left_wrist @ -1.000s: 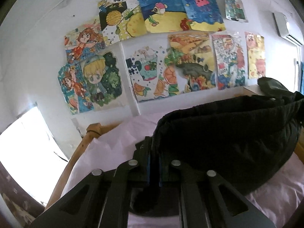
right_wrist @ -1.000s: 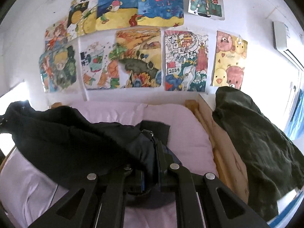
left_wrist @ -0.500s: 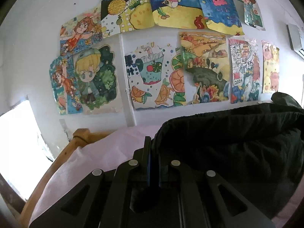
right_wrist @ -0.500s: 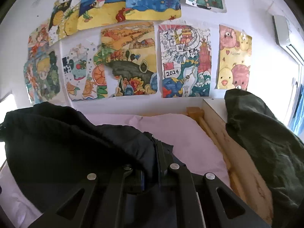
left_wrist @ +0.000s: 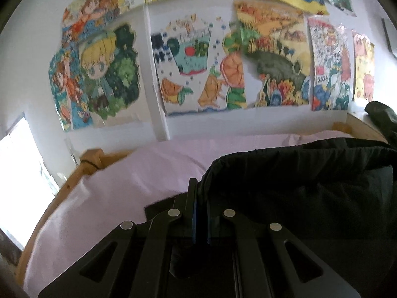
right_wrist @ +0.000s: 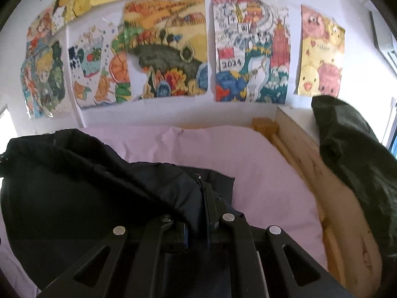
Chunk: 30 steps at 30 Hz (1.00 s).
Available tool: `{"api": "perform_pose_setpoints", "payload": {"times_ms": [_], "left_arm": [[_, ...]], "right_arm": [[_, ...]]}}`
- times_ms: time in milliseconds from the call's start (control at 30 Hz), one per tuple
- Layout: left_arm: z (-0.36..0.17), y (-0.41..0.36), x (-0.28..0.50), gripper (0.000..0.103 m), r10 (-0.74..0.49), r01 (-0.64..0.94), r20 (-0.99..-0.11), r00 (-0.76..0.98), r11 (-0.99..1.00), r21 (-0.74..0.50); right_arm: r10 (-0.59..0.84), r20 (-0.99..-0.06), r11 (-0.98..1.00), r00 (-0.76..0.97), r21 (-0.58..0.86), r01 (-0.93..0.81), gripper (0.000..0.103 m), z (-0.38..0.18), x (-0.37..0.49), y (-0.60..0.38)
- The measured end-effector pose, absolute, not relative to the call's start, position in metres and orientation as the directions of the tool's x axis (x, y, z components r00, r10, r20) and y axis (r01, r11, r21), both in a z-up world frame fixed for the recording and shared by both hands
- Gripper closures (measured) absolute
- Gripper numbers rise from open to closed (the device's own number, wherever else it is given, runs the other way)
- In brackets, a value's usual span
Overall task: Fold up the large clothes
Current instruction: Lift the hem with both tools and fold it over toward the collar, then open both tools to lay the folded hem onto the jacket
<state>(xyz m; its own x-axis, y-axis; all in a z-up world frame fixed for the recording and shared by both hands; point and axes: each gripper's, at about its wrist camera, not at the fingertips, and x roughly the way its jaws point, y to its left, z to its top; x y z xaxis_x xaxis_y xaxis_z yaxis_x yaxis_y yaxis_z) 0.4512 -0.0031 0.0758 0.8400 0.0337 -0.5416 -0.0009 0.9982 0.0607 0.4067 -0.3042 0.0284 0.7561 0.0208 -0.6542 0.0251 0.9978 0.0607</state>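
Observation:
A large black garment (left_wrist: pixel 297 181) hangs stretched between my two grippers over a bed with a pink sheet (left_wrist: pixel 139 173). My left gripper (left_wrist: pixel 199 193) is shut on the garment's left edge. In the right wrist view the same black garment (right_wrist: pixel 82 181) spreads to the left, and my right gripper (right_wrist: pixel 202 193) is shut on its right edge, the cloth bunched between the fingers. The lower part of the garment is hidden behind the gripper bodies.
A wooden bed frame (right_wrist: pixel 320 173) runs along the right side, with a dark green garment (right_wrist: pixel 354 154) draped over it. The frame's left corner post (left_wrist: pixel 91 159) shows too. Colourful drawings (right_wrist: pixel 166 49) cover the white wall behind. A bright window (left_wrist: pixel 22 173) is at the left.
Both grippers have moved forward toward the wall and lower over the bed, carrying the black garment with them. The drawings look larger and the pink sheet fills more of both views.

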Motion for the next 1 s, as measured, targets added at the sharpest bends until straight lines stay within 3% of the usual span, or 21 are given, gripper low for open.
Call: {"api": "perform_pose_setpoints", "payload": {"times_ms": [367,467,733,1000], "left_arm": [[0.034,-0.006,0.483,0.099,0.031,0.018,-0.627,0.779,0.997,0.071],[0.028,-0.003,0.49,0.099,0.016,0.026,-0.648,0.761,0.998,0.056],[0.018,0.003,0.5,0.097,-0.019,0.039,-0.683,0.73,0.999,0.014],[0.017,0.0,0.502,0.094,-0.015,0.04,-0.698,0.715,0.999,0.019]], "right_arm": [[0.015,-0.703,0.999,0.711,0.034,0.012,0.089,-0.007,0.432,-0.306],[0.025,-0.705,0.998,0.709,0.053,0.017,0.081,-0.015,0.439,-0.309],[0.032,-0.726,0.992,0.687,0.104,0.064,0.047,-0.033,0.451,-0.321],[0.02,-0.731,0.989,0.682,0.114,0.093,0.028,-0.04,0.456,-0.329]]}}
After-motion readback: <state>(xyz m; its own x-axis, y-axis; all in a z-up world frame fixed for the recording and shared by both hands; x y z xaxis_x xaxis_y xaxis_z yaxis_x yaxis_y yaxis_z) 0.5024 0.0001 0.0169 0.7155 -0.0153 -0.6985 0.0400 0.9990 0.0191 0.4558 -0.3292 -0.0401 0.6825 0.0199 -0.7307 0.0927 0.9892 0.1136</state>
